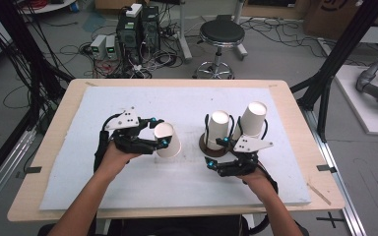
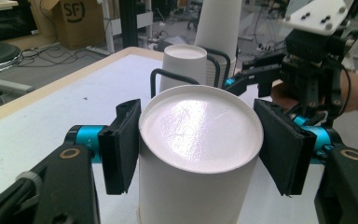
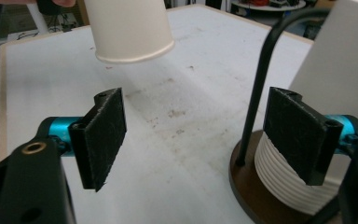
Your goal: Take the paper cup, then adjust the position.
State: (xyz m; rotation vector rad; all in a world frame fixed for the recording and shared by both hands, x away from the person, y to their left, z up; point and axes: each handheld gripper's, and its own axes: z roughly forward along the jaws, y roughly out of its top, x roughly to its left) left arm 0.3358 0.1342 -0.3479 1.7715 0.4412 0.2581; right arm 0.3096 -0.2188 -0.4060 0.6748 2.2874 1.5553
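White table mat (image 1: 128, 187); left gripper (image 1: 153, 132) jaws clasp upturned white paper cup (image 1: 168, 140); right gripper (image 1: 215, 153) jaws apart.

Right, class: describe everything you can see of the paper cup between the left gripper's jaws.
The paper cup is plain white, looks like thin paperboard, and is upside down: its flat, slightly shiny base faces up, ringed by a raised rim. It tapers, wider toward the mouth below. The left gripper has a black padded jaw on each side near the base. In the right gripper view it hangs above the white table, slightly tilted, apart from the cup stack in the holder.

"SF" printed on a cardboard box (image 2: 77, 21)
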